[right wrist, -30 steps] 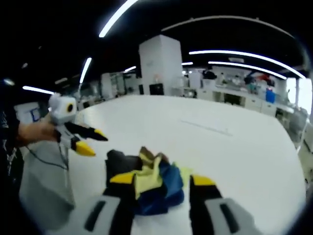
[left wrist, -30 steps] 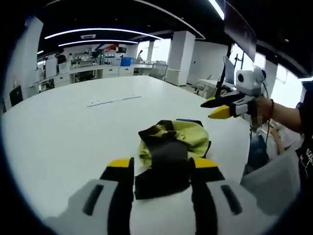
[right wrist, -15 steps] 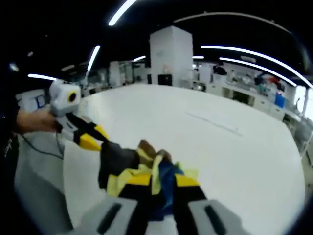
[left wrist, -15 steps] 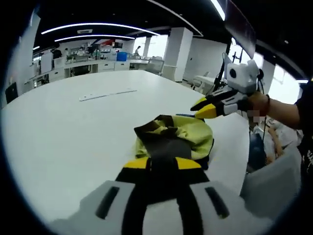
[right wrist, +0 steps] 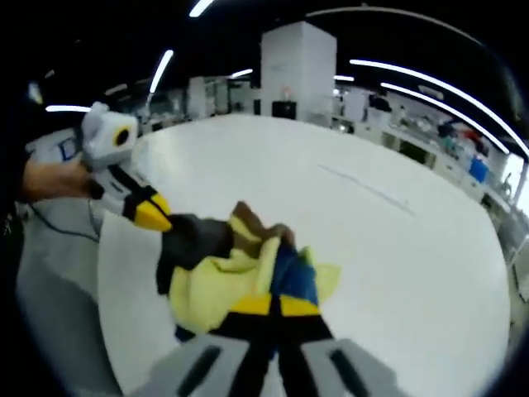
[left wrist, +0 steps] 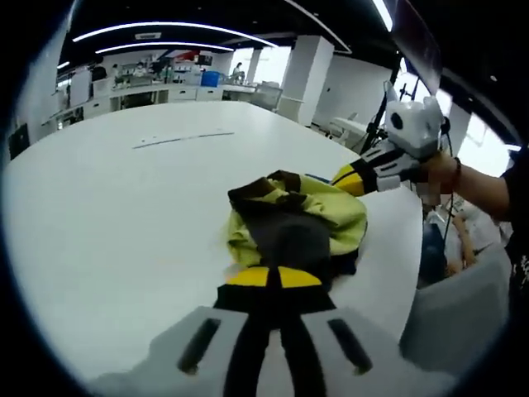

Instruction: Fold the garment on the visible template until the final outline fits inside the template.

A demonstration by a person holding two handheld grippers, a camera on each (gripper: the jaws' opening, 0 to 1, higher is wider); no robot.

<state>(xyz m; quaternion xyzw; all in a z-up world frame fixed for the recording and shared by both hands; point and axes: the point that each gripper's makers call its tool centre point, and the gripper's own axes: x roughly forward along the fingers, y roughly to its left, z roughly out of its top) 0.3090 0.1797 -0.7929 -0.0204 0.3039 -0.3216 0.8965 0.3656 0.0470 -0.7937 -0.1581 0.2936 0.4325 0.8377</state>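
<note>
Crumpled yellow, black and blue garment [left wrist: 293, 223] is bunched near the right edge of the white surface [left wrist: 124, 207]. Left gripper [left wrist: 274, 277] and right gripper [right wrist: 274, 305] are each pinched onto cloth. Grasp step judged done; spreading flat is called for next.

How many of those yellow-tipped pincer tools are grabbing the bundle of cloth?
2. The left gripper is clamped on the dark part of the garment; the right gripper is clamped on its blue and yellow part, on the opposite side of the bundle.
</note>
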